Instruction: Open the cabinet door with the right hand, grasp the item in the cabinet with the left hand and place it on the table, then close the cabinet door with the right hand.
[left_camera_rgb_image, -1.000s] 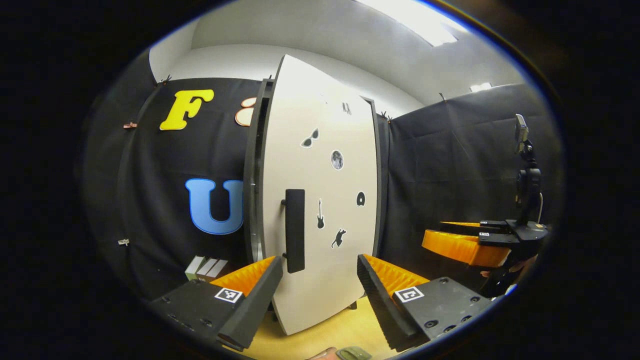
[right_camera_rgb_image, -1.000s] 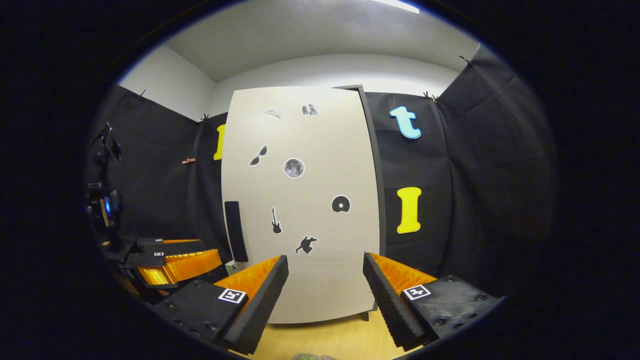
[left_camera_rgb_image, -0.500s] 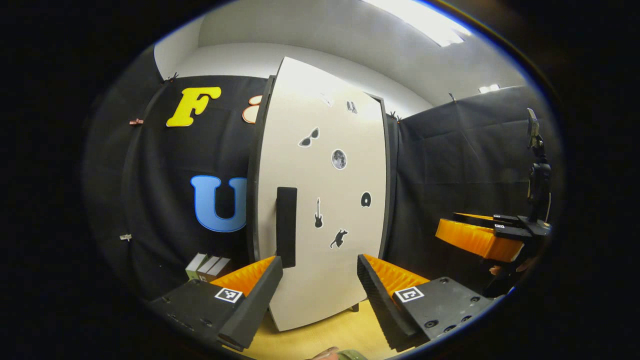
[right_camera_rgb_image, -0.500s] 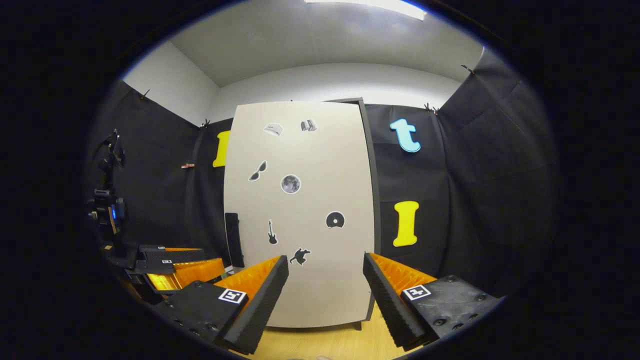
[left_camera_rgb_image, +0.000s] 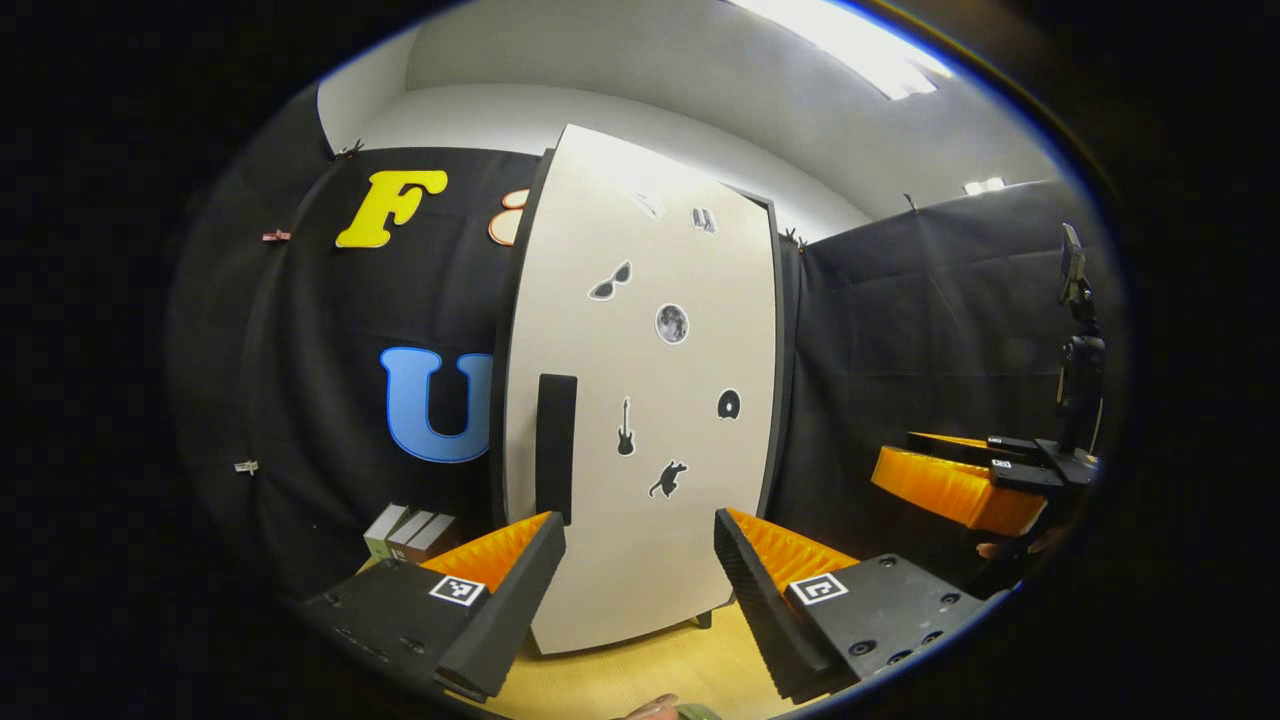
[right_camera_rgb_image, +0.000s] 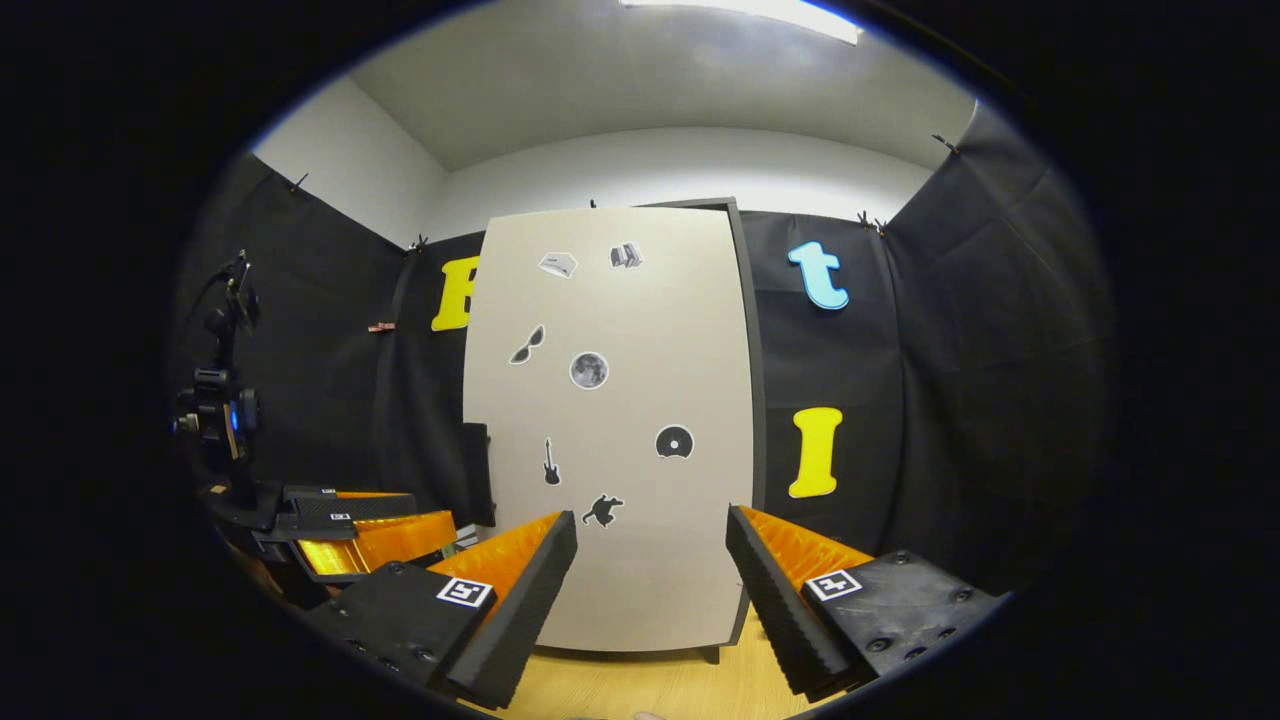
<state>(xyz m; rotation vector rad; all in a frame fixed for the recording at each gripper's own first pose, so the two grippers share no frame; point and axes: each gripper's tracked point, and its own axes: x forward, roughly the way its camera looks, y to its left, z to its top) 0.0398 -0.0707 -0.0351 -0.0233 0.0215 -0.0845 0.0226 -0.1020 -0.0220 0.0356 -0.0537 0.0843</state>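
Cabinet door (left_camera_rgb_image: 640, 400) stands shut ahead of the left gripper (left_camera_rgb_image: 640, 590), jaws spread wide on nothing, its dark handle (left_camera_rgb_image: 556, 445) just above the left finger. Right gripper (right_camera_rgb_image: 650, 590) gapes empty too, the door centred beyond. Left gripper view catches small boxes (left_camera_rgb_image: 405, 532) beside the cabinet. Seven stickers on the door.

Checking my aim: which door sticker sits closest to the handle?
The guitar sticker, just right of the handle at its height; the others lie farther right or higher.
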